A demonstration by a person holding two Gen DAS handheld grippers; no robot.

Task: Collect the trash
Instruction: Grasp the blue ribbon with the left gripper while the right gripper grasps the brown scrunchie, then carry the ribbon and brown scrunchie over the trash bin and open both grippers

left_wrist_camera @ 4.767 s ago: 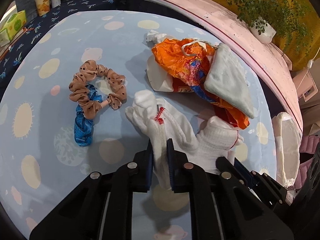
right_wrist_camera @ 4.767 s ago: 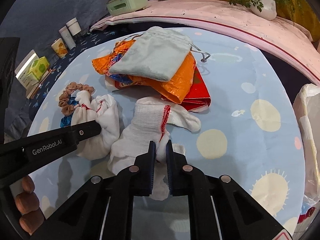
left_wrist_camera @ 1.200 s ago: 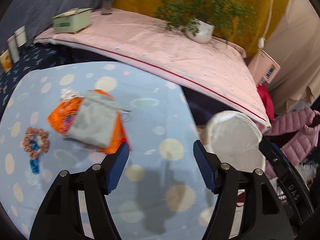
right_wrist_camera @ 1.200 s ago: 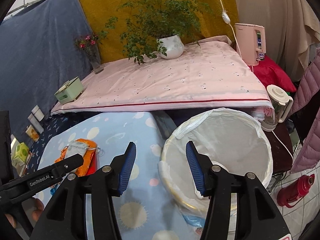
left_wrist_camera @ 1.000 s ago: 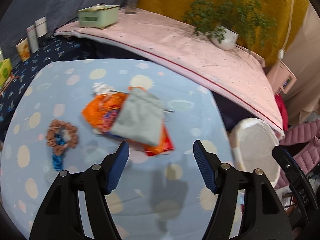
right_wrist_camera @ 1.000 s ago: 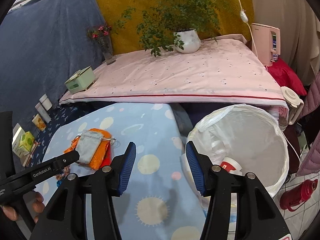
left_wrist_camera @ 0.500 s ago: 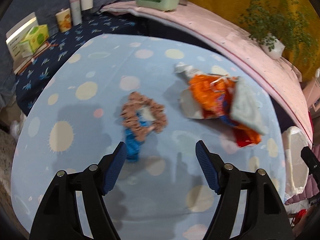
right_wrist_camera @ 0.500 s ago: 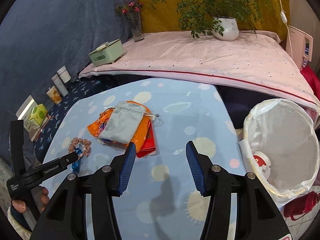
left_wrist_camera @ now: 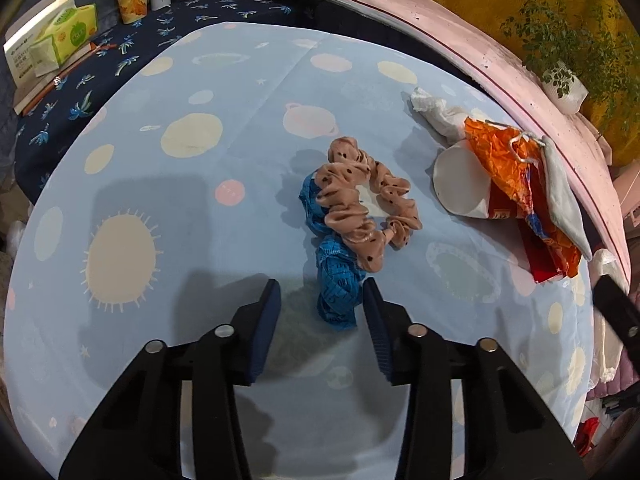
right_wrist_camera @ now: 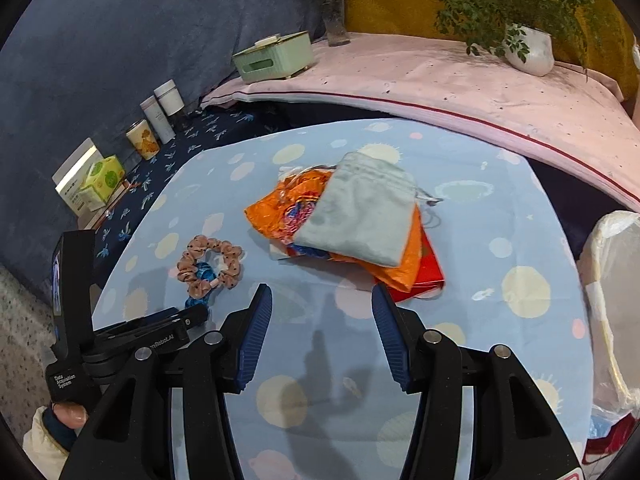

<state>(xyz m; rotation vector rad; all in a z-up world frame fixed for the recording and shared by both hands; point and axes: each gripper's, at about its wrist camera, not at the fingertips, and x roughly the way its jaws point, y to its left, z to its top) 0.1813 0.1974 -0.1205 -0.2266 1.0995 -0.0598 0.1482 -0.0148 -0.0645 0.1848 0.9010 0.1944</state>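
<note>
My left gripper (left_wrist_camera: 320,308) is open and empty, low over the blue table, with the end of a blue measuring tape (left_wrist_camera: 336,280) between its fingertips. A tan dotted scrunchie (left_wrist_camera: 364,208) lies on the tape; both show in the right wrist view (right_wrist_camera: 210,266). Farther right lie an orange wrapper (left_wrist_camera: 504,160), a white paper cup (left_wrist_camera: 460,188), a crumpled tissue (left_wrist_camera: 432,110) and a grey drawstring pouch (right_wrist_camera: 360,216) on top. My right gripper (right_wrist_camera: 322,324) is open and empty, above the table short of the pile.
A white-lined trash bin (right_wrist_camera: 612,300) stands off the table's right edge. A pink-covered ledge (right_wrist_camera: 440,76) with a potted plant (right_wrist_camera: 528,52) and green box (right_wrist_camera: 276,56) runs behind. Cups and a tissue carton (left_wrist_camera: 60,36) sit far left.
Both grippers let go of the white socks over the bin and came back over the table. My left gripper dropped down to the blue tape and scrunchie.
</note>
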